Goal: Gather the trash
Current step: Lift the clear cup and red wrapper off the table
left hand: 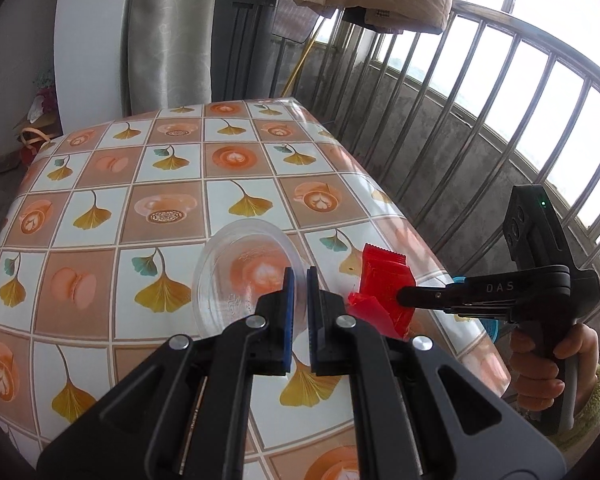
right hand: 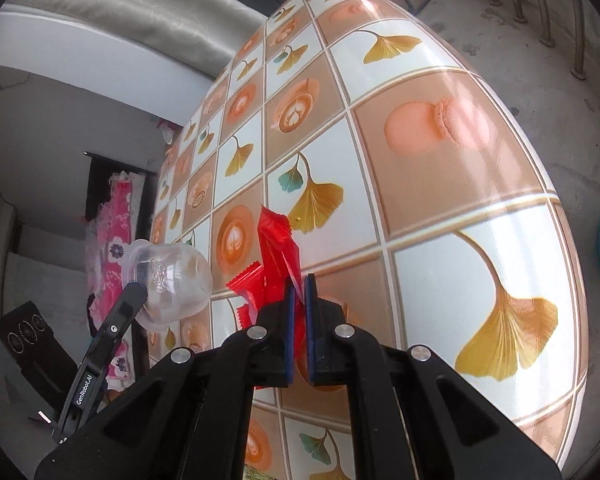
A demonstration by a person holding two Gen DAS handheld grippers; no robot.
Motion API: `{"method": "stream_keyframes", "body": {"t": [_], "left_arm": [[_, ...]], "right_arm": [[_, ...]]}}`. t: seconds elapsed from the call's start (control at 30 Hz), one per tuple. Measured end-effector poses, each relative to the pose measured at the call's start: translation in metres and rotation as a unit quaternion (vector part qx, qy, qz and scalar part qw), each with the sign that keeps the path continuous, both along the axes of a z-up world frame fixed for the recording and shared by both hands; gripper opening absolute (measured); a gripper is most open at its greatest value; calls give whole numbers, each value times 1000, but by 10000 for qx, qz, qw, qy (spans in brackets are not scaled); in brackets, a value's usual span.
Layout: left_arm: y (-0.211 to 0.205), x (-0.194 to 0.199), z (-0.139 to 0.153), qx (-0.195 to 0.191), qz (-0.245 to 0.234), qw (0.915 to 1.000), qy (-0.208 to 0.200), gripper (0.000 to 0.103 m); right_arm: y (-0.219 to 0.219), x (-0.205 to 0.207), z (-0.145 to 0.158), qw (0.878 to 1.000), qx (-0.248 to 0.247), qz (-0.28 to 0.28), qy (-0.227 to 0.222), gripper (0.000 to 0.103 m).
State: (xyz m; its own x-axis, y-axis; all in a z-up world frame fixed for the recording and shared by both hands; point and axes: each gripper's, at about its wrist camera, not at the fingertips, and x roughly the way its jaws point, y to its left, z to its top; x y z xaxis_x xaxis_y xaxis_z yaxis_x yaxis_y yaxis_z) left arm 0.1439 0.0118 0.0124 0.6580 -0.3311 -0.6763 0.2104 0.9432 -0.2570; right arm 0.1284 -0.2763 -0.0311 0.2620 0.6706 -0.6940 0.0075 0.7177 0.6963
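From the left wrist, my left claw is pinching the rim of a clear cup above the table, fingers nearly together. My right claw is clamping a red wrapper just beside it.

From the right wrist, my right claw is gripping the wrapper tightly over the table, the cup hanging to its left.

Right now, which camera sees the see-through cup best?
The right wrist view: the clear plastic cup shows whole from the side, pinched at its rim by the left gripper. The left wrist view looks into it, fingers covering part.
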Motion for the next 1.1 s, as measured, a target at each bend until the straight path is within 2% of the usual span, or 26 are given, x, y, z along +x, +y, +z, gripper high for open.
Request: {"method": "stream_keyframes", "body": {"t": [0.17,0.27,0.53,0.57,0.6,0.7,0.83,1.1], "left_arm": [[-11,-4,5,143,-69,9998,-80,4],[-17,-6,3,209,-139,9997,-63,4],[-37,-3,-17,464,-356,9982,139,4],[-38,-3,-18,497,-370,9980,128,4],[-39,-3,-18,523,-381,9978,124,4],[-41,-2,-18,545,-392,9977,133,4],[-43,-1,-19,587,-410,9973,140,4],[-50,-1,-21,668,-452,9966,173,5]], "right_arm": [[-9,-9,6,9999,40,-73,-96,5],[-10,-12,9,9997,-143,-90,-181,5],[-20,-15,9,9994,-208,-162,-207,6],[-22,-14,10,9994,-188,-191,-218,9],[-25,-13,10,9993,-190,-241,-215,18],[-33,-9,7,9988,-179,-406,-189,34],[-34,-2,-2,9989,3,-451,-91,38],[-5,1,-12,9998,56,-159,-72,38]]}}
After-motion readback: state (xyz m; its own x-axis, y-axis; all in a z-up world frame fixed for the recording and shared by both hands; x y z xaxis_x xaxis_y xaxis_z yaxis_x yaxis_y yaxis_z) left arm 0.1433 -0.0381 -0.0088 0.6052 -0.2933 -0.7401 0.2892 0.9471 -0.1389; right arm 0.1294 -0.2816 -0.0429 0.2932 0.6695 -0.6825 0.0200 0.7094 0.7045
